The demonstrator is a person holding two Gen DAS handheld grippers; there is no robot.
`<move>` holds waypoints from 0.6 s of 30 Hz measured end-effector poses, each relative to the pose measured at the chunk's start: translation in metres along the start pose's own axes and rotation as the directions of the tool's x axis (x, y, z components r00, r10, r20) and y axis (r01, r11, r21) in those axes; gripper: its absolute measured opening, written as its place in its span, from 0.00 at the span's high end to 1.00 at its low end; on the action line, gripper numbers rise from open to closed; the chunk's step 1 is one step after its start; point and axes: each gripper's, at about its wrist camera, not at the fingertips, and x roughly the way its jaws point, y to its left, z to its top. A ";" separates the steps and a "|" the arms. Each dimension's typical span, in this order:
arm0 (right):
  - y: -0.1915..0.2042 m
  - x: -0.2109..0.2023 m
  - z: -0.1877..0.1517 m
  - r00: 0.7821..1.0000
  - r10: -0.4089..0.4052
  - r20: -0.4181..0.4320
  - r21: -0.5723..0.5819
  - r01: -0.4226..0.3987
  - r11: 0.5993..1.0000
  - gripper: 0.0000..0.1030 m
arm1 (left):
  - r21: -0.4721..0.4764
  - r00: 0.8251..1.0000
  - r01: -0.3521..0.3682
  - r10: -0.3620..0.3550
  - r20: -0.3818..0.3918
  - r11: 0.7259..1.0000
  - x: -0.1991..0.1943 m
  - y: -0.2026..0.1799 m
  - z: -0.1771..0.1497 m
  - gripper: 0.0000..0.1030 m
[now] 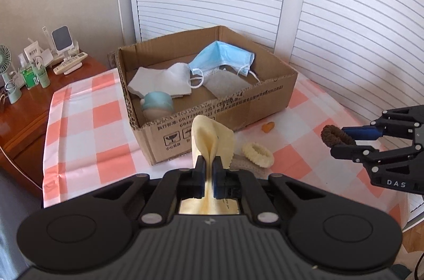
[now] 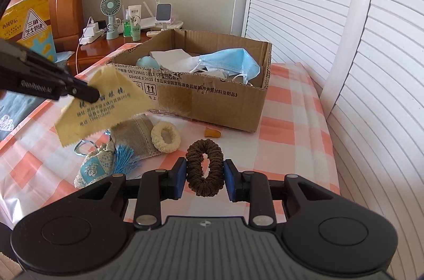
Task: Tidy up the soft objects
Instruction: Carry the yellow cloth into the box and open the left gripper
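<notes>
A brown scrunchie (image 2: pixel 204 168) sits pinched in the right gripper (image 2: pixel 204 175) while the left gripper (image 1: pixel 209 168) clamps a yellow cloth (image 1: pixel 212 139) (both lifted clear), presumably bound for the box (image 1: pixel 265 105) just ahead.

Left tool (image 1: pixel 209 167) raised, fingers pinched tight on yellow cloth (image 1: pixel 212 137). Right tool (image 2: pixel 204 174) level, fingers clamping brown scrunchie (image 2: pixel 204 167) between blue pads (image 2: pixel 181 178).

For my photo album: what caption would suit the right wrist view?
Right gripper holds a brown scrunchie while the left gripper lifts a yellow cloth near the cardboard box.
</notes>
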 end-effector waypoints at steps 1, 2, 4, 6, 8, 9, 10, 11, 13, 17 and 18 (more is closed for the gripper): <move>0.001 -0.001 0.001 1.000 0.003 0.002 -0.003 -0.003 1.000 0.67 | 0.010 1.000 0.001 -0.001 0.006 1.000 -0.004 0.000 0.005 0.97; 0.001 -0.001 0.002 1.000 0.008 0.004 -0.006 -0.008 1.000 0.67 | 0.016 1.000 0.002 -0.002 0.010 1.000 -0.007 0.001 0.009 0.97; 0.002 -0.002 0.004 1.000 0.018 0.005 -0.012 -0.018 1.000 0.67 | 0.031 1.000 0.008 -0.009 0.022 0.999 -0.012 0.002 0.021 0.97; 0.002 -0.003 0.007 1.000 0.030 0.008 -0.020 -0.030 0.999 0.67 | 0.039 0.999 0.011 -0.013 0.034 0.999 -0.014 0.003 0.033 0.97; 0.002 -0.003 0.010 0.999 0.042 0.009 -0.025 -0.042 0.999 0.67 | 0.047 0.999 0.017 -0.020 0.048 0.999 -0.013 0.004 0.048 0.97; 0.002 -0.004 0.012 0.999 0.046 0.013 -0.029 -0.045 0.999 0.67 | 0.053 0.998 0.014 -0.017 0.055 0.998 -0.011 0.005 0.056 0.97; 0.003 -0.005 0.015 0.999 0.046 0.017 -0.035 -0.046 0.998 0.67 | 0.061 0.998 0.003 -0.007 0.063 0.998 -0.007 0.006 0.064 0.97; 0.003 -0.006 0.017 0.999 0.046 0.021 -0.041 -0.045 0.998 0.67 | 0.063 0.998 -0.003 -0.001 0.067 0.998 -0.002 0.007 0.072 0.97; 0.003 -0.007 0.020 0.999 0.045 0.029 -0.045 -0.044 0.998 0.67 | 0.052 0.998 0.000 -0.004 0.068 0.999 0.011 0.011 0.089 0.97; -0.001 -0.007 0.028 0.998 0.040 0.040 -0.048 -0.038 0.998 0.67 | 0.037 0.998 -0.013 0.011 0.061 0.999 0.043 0.018 0.119 0.97; -0.002 -0.007 0.029 0.998 0.038 0.041 -0.047 -0.036 0.998 0.67 | 0.037 0.998 -0.018 0.015 0.060 0.999 0.051 0.019 0.126 0.97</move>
